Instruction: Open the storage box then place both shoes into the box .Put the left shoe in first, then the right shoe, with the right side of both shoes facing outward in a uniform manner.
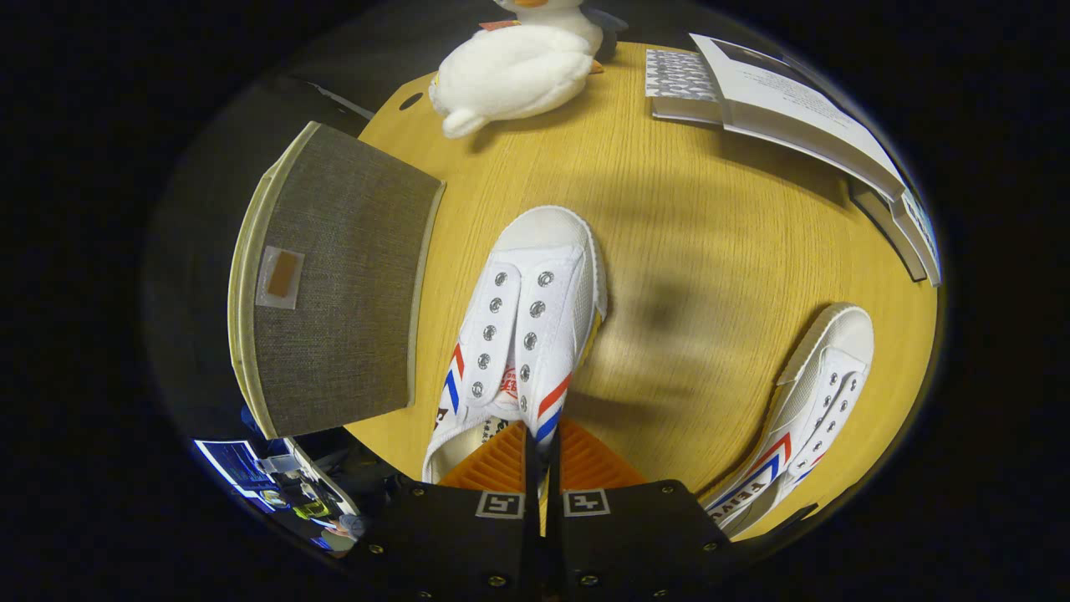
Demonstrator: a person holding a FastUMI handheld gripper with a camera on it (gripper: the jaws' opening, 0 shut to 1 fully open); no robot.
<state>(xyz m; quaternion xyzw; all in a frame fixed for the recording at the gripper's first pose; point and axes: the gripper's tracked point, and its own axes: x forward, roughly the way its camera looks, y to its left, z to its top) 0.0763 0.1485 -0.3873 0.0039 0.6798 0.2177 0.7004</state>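
Observation:
A white canvas shoe (527, 326) with red and blue stripes hangs above the round wooden table (685, 251), toe pointing away from me. My gripper (542, 451) is shut on the right side wall of its opening, both fingers pressed close together on the fabric. The second matching shoe (811, 401) lies on the table to the right of my fingers, toe away. The grey fabric storage box (334, 284) stands left of the held shoe with its lid shut and a small label patch on top.
A white plush duck (518, 71) sits at the table's far side. Stacked booklets and papers (794, 109) lie at the far right. A monitor (242, 472) and a person's hand show below the table edge, left of my fingers.

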